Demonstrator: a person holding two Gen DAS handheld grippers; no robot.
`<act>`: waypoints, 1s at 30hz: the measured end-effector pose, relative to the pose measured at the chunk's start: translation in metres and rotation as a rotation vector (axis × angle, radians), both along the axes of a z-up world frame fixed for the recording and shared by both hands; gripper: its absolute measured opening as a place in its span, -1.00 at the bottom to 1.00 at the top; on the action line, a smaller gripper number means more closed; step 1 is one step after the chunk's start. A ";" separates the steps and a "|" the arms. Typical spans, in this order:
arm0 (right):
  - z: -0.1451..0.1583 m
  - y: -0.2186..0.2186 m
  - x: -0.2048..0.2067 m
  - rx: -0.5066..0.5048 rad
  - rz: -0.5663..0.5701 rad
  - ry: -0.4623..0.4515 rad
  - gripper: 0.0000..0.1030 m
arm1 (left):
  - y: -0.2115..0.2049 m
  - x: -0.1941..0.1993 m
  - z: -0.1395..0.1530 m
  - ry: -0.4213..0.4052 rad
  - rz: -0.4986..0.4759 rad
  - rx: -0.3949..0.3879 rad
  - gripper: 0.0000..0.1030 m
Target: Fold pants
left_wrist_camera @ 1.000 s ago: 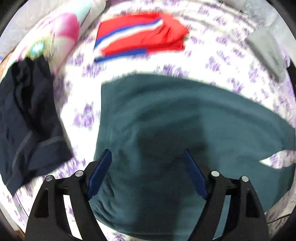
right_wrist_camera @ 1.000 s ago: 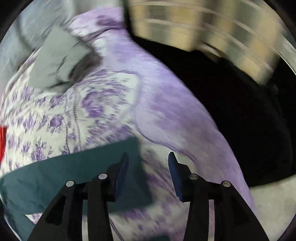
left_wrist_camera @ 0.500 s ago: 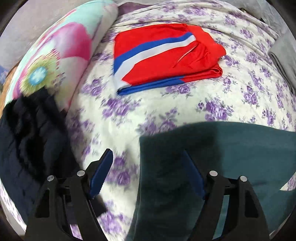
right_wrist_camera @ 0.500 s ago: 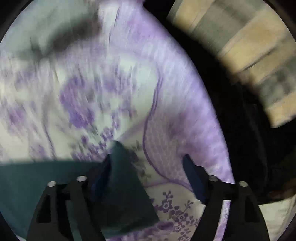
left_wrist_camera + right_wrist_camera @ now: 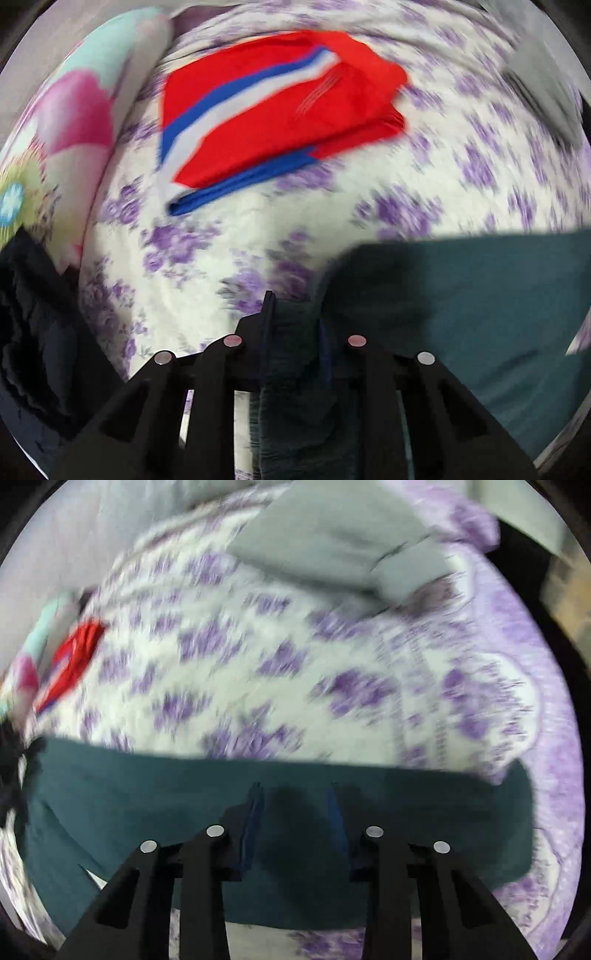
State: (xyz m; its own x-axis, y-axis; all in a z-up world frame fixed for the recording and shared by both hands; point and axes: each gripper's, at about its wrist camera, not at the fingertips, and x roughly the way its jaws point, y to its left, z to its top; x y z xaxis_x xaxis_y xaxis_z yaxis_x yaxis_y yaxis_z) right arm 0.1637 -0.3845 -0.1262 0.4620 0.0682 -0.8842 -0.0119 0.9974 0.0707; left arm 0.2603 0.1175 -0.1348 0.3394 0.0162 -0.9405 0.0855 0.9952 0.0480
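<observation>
— So where are the teal pants [image 5: 424, 805]?
— Flat on the floral bedsheet [image 5: 229, 657]. The left gripper [image 5: 293, 314] has just closed, pinching their bunched edge.
— And the right gripper [image 5: 295, 797]?
— Jaws just narrowing over the cloth; whether they pinch it I cannot tell. Bare sheet lies beyond, toward the red folded garment [image 5: 280, 107].

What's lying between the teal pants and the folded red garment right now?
Only bare floral bedsheet separates the teal pants from the red garment; the left wrist view shows it.

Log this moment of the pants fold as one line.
left claw: closing, teal pants bunched between | right claw: closing over pants
</observation>
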 end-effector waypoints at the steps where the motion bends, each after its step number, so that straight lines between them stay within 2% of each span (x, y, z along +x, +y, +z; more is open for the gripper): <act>1: -0.012 0.003 0.003 -0.019 -0.010 0.028 -0.32 | 0.003 0.003 -0.001 0.003 0.011 0.006 -0.62; 3: -0.022 0.000 0.004 -0.072 -0.025 -0.025 -0.32 | 0.007 0.009 -0.006 0.016 0.031 0.032 -0.61; 4: -0.019 -0.001 0.006 -0.151 -0.093 -0.033 -0.31 | 0.009 0.010 -0.008 0.022 0.046 0.026 -0.61; 6: -0.009 0.004 0.005 -0.173 -0.150 -0.021 -0.17 | 0.010 0.012 -0.007 0.027 0.082 0.000 -0.61; 8: 0.010 0.024 0.003 -0.089 -0.051 -0.067 -0.02 | 0.010 0.011 -0.004 0.014 0.073 -0.022 -0.61; 10: 0.018 0.052 0.007 -0.122 0.077 -0.096 0.45 | 0.012 0.010 -0.003 0.013 0.054 -0.034 -0.60; 14: 0.011 0.095 0.029 -0.156 0.283 -0.076 0.46 | 0.022 0.008 -0.003 0.019 0.073 -0.083 -0.60; 15: 0.004 0.107 0.036 -0.165 0.329 -0.061 0.45 | 0.016 0.007 -0.006 0.018 0.079 -0.088 -0.60; 18: -0.017 0.128 0.046 -0.213 0.410 0.016 0.23 | 0.017 0.006 -0.008 0.020 0.085 -0.087 -0.60; 20: -0.017 0.131 0.052 -0.191 0.444 0.006 -0.26 | 0.017 0.009 -0.010 0.021 0.091 -0.087 -0.60; 21: -0.012 0.130 0.054 -0.157 0.451 0.020 -0.73 | 0.017 0.009 -0.010 0.021 0.095 -0.090 -0.60; 22: -0.009 0.130 0.055 -0.147 0.453 0.025 -0.90 | 0.022 0.012 -0.013 0.021 0.100 -0.096 -0.60; 25: 0.008 0.128 0.050 -0.143 0.474 0.002 -0.91 | 0.025 -0.004 -0.004 -0.003 0.118 -0.128 -0.60; 27: 0.014 0.124 0.047 -0.106 0.481 -0.008 -0.90 | 0.030 -0.012 -0.001 -0.024 0.119 -0.147 -0.60; 29: 0.018 0.128 0.047 -0.067 0.518 -0.006 -0.80 | 0.030 -0.017 0.001 -0.029 0.103 -0.153 -0.60; 30: 0.019 0.133 0.043 -0.085 0.535 -0.016 -0.50 | 0.029 -0.018 0.000 -0.026 0.094 -0.149 -0.60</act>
